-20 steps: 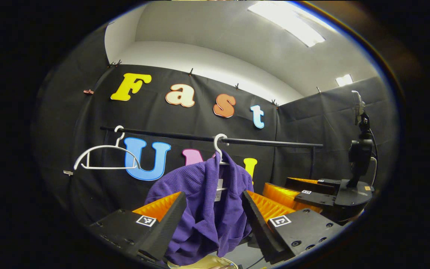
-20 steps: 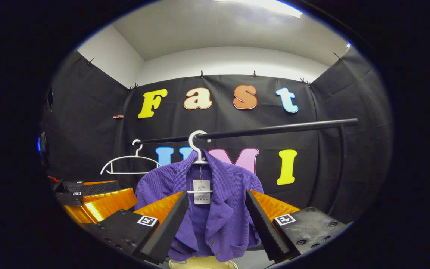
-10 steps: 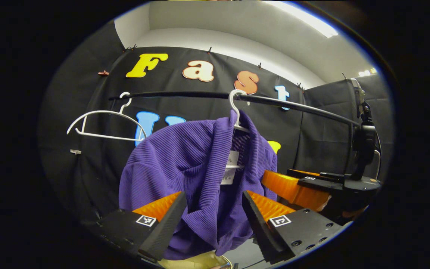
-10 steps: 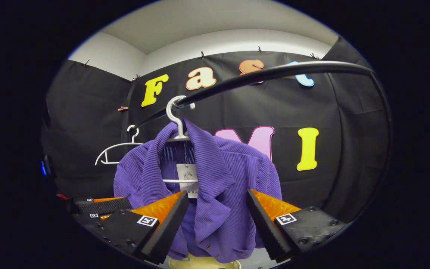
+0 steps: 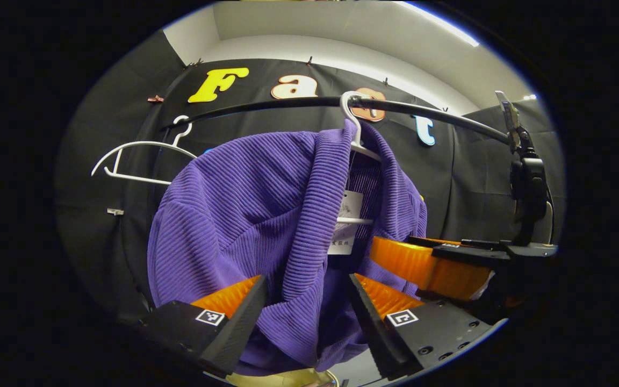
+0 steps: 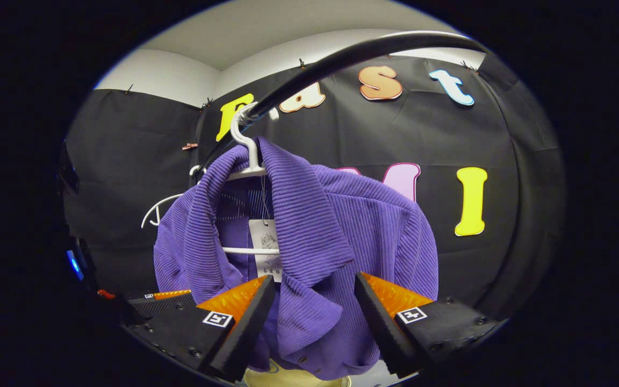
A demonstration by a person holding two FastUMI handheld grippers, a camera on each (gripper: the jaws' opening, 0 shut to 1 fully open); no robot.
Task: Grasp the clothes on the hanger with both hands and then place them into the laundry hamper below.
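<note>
A purple ribbed shirt [image 5: 245,215] hangs on a white hanger [image 6: 245,145] hooked over the black rail [image 5: 422,110], its front panels drooping between and just beyond both pairs of fingers. The left gripper [image 5: 307,317] has its fingers spread wide, the shirt's left shoulder and lapel lying ahead between them but not pinched. The right gripper [image 6: 312,317] is likewise spread, its fingers flanking the open collar flap and the other front panel, with no grip taken. Below the fingers in both views a pale yellow rim peeks out, probably the laundry hamper [image 6: 293,380]. An empty white hanger [image 5: 132,161] hangs farther along the rail, off to the left of the fingers. The shirt looks light, soft and floppy, so it should bunch easily and not slip much on its ribbed knit. I'd guess the best hold is a thick fold at each shoulder or lapel, then lift it up and off the hanger arms so nothing snags.
</note>
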